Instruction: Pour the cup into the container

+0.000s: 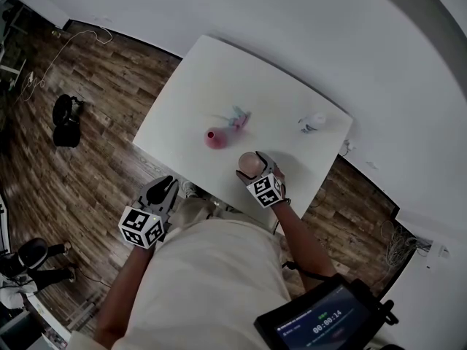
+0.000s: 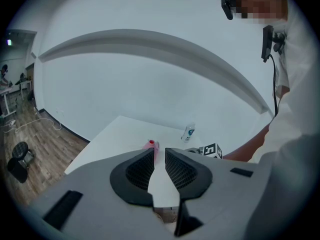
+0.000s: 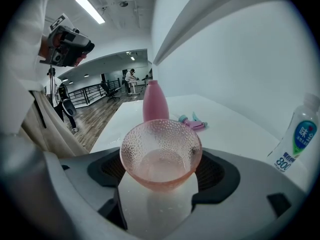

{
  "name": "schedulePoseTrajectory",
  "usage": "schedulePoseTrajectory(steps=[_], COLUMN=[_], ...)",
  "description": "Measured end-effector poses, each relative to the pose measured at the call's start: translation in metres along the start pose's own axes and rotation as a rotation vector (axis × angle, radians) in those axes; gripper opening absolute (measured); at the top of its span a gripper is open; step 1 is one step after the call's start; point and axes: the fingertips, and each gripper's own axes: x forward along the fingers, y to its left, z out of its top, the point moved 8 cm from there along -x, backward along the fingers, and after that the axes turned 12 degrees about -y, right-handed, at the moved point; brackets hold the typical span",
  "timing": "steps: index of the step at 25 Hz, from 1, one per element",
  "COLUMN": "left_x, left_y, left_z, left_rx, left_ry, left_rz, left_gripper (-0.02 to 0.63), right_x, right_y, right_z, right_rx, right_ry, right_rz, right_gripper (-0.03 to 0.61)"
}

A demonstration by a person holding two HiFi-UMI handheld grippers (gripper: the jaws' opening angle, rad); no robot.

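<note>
A pink dimpled glass cup (image 3: 161,151) stands upright on the white table (image 1: 219,79) near its front edge. My right gripper (image 3: 161,166) is open around it, one pad on each side and no firm press visible; the head view shows the same cup (image 1: 250,164) between the jaws. Just beyond it stands a pink bottle (image 3: 155,103), also seen as the pink bottle (image 1: 213,138) mid-table. My left gripper (image 1: 164,188) hangs off the table's near-left edge, jaws almost together and empty (image 2: 160,154).
A pink and teal spray head (image 1: 238,118) lies behind the pink bottle. A clear water bottle (image 1: 312,123) stands at the table's right side. A black bag (image 1: 66,121) sits on the wood floor at left. A screen (image 1: 321,323) shows at lower right.
</note>
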Motion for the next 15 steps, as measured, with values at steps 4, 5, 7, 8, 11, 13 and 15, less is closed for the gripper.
schedulePoseTrajectory(steps=[4, 5, 7, 8, 11, 13, 15], left_x=[0.0, 0.0, 0.0, 0.0, -0.001, -0.001, -0.002], left_y=[0.001, 0.001, 0.001, 0.002, 0.003, 0.004, 0.005], left_z=[-0.001, -0.001, -0.001, -0.001, 0.0, 0.001, 0.002], left_rx=[0.003, 0.004, 0.003, 0.003, 0.003, 0.003, 0.003], left_ry=[0.003, 0.004, 0.005, 0.005, 0.005, 0.006, 0.006], left_rz=[0.003, 0.004, 0.007, 0.009, 0.013, 0.013, 0.015], left_gripper=[0.063, 0.063, 0.063, 0.063, 0.063, 0.063, 0.063], right_x=[0.004, 0.005, 0.007, 0.007, 0.009, 0.011, 0.011], right_y=[0.001, 0.001, 0.0, 0.0, -0.001, -0.001, -0.001], right_z=[-0.002, -0.002, -0.004, -0.005, -0.005, -0.004, -0.004], right_rx=[-0.005, -0.006, -0.006, -0.005, -0.002, 0.001, 0.004], right_ry=[0.002, 0.002, 0.003, 0.004, 0.007, 0.008, 0.007], right_rz=[-0.004, -0.005, -0.007, -0.008, -0.012, -0.016, -0.02], right_gripper=[0.388, 0.388, 0.388, 0.388, 0.388, 0.388, 0.388])
